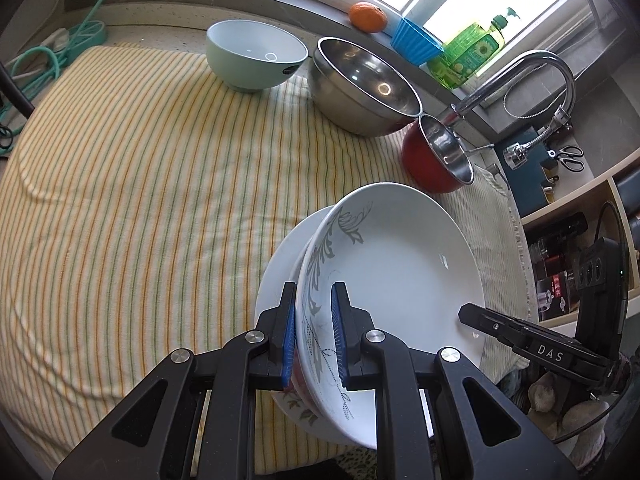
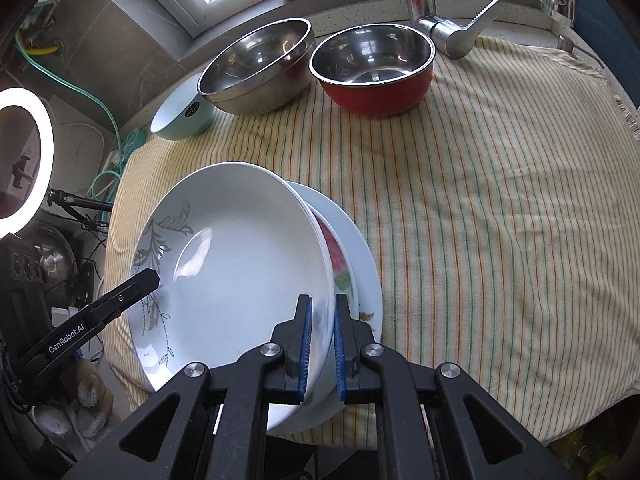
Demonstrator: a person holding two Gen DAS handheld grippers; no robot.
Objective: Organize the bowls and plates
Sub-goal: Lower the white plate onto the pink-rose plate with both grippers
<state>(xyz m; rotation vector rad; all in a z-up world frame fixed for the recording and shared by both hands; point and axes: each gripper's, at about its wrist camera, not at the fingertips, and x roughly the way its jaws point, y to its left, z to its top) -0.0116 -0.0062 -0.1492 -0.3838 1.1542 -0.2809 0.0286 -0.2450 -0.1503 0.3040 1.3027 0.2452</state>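
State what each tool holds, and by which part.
Both grip the white plate with the grey leaf pattern by its rim: the left tool on one side, the right tool on the opposite side.

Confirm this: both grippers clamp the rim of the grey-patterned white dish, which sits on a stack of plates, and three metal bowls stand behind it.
Wrong count. Both wrist views show two metal bowls: plain steel bowl and red-sided one. The third, pale green bowl, isn't metal. Left gripper and right gripper do clamp the dish.

The striped cloth (image 2: 500,208) lies bare beside the plate stack (image 2: 356,264); three bowls (image 2: 256,68) and the tap (image 2: 448,32) block the bench's far edge.
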